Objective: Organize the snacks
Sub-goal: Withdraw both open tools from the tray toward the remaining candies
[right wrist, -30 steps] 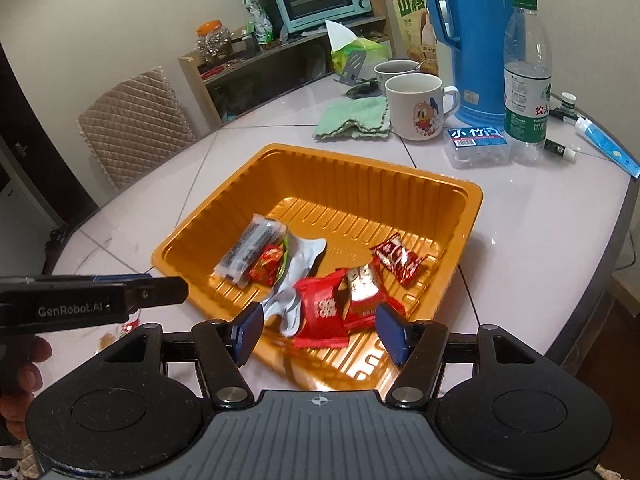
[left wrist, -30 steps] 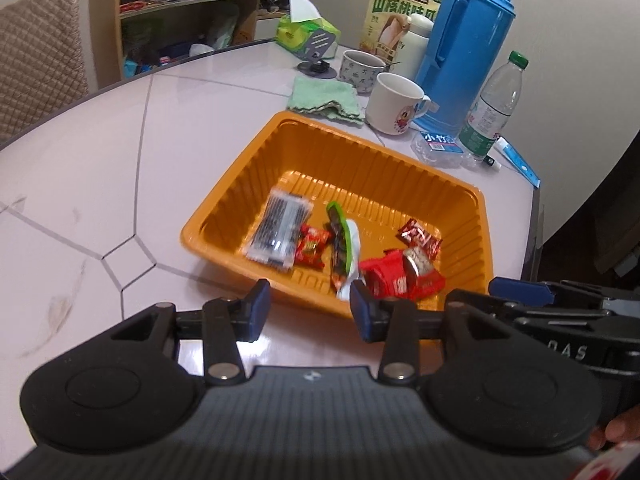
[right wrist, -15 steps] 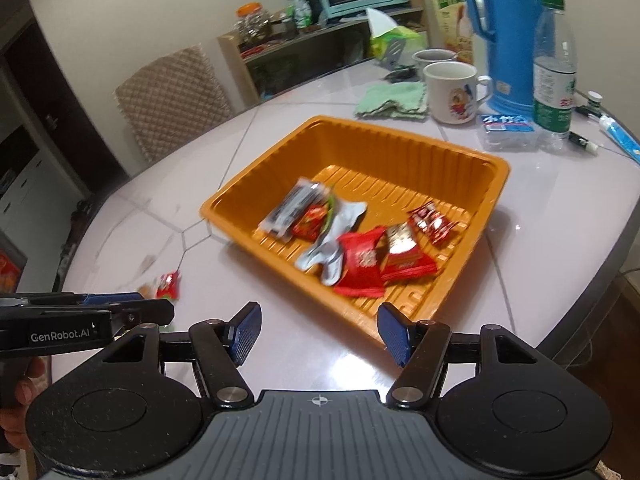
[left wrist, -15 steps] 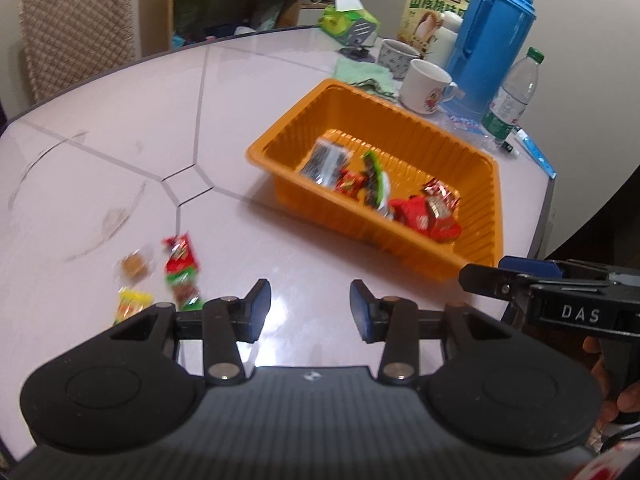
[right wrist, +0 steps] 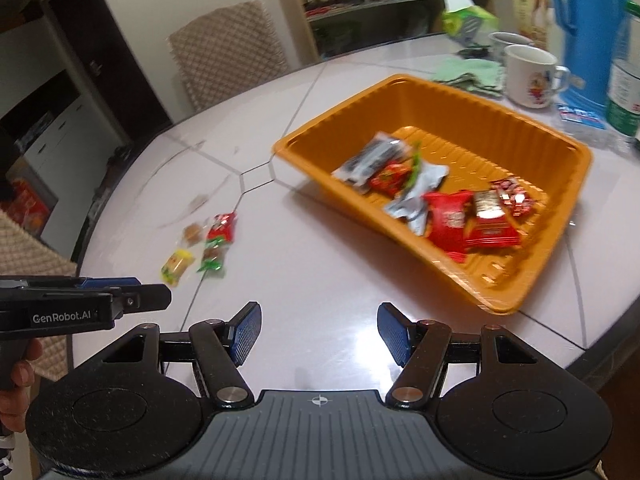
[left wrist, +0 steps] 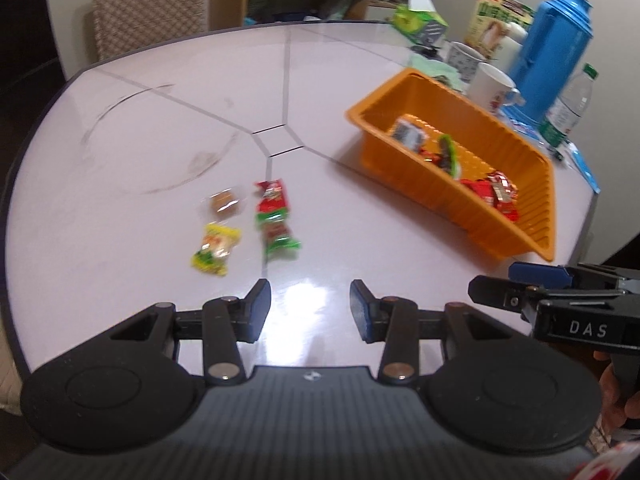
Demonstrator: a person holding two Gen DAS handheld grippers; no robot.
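Observation:
An orange tray [left wrist: 532, 240] [right wrist: 516, 300] holds several wrapped snacks, among them red packets [right wrist: 472, 220] and a dark packet [right wrist: 370, 160]. Loose on the table lie a yellow candy [left wrist: 215, 250] [right wrist: 177, 266], a brown candy [left wrist: 224, 202] [right wrist: 193, 233], a red packet [left wrist: 273, 194] [right wrist: 222, 226] and a green-edged packet [left wrist: 278, 238] [right wrist: 212, 258]. My left gripper [left wrist: 310, 310] is open and empty, just short of the loose snacks. My right gripper [right wrist: 320, 332] is open and empty, in front of the tray's near corner.
Behind the tray stand a blue thermos [left wrist: 552, 52], a water bottle [left wrist: 568, 108], two mugs [left wrist: 494, 88], a green cloth [right wrist: 468, 74] and a tissue box [left wrist: 420, 24]. A chair [right wrist: 228, 52] and shelves stand beyond the round table's far edge.
Both grippers have pulled back and swung left from over the tray. The loose snacks on the table have come into view. Both stay open and empty.

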